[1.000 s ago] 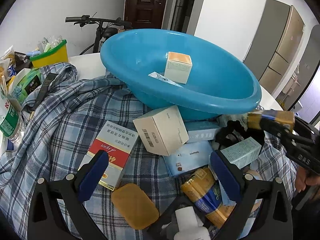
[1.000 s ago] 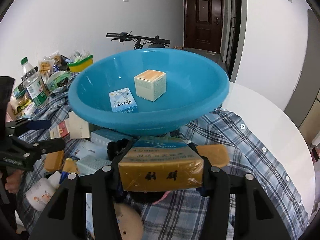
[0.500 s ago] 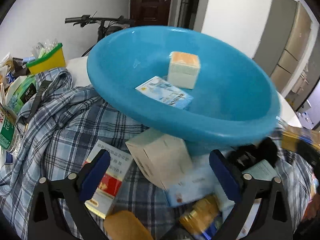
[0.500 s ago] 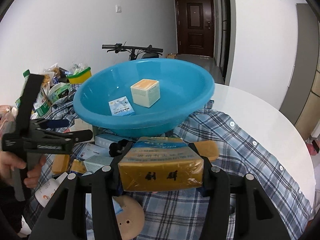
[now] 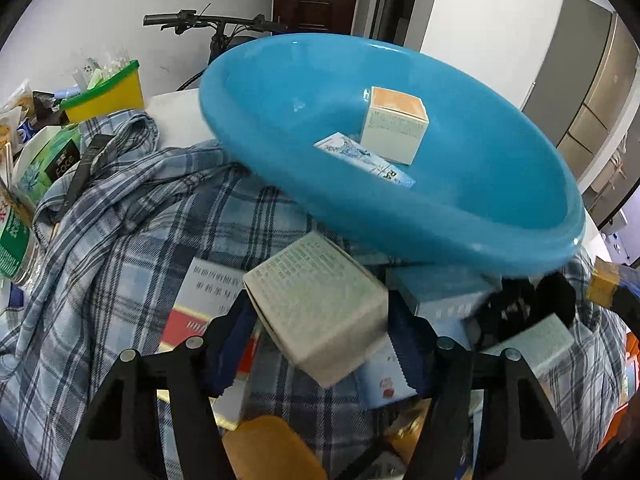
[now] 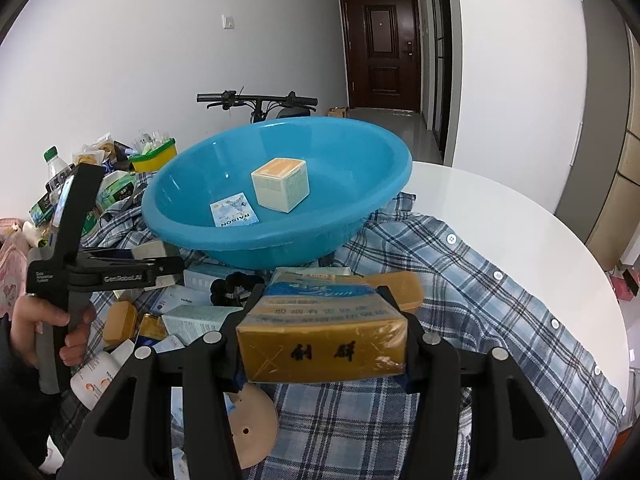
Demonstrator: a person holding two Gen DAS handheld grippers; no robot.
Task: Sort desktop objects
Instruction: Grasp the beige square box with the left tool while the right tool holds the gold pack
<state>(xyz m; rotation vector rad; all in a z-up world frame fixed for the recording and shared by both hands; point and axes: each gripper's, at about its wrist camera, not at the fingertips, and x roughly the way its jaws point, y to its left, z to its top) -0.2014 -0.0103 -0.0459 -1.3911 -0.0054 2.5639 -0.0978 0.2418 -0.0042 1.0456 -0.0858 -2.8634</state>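
Left wrist: the left gripper (image 5: 320,344) straddles a pale carton (image 5: 320,308) just below the blue basin (image 5: 400,216), long axis slanting across the closing jaws, which were spread wide a second ago.

Right wrist: the right gripper (image 6: 322,344) pinches a yellow packet (image 6: 320,340) crosswise, unchanged, short of the basin.

White walls (image 6: 120,60) frame a daylit room where a dark wooden door (image 6: 382,50) closes the hallway, a bicycle (image 6: 260,104) (handlebars showing) leans nearby and grey-beige cabinets (image 5: 592,80) line one side.
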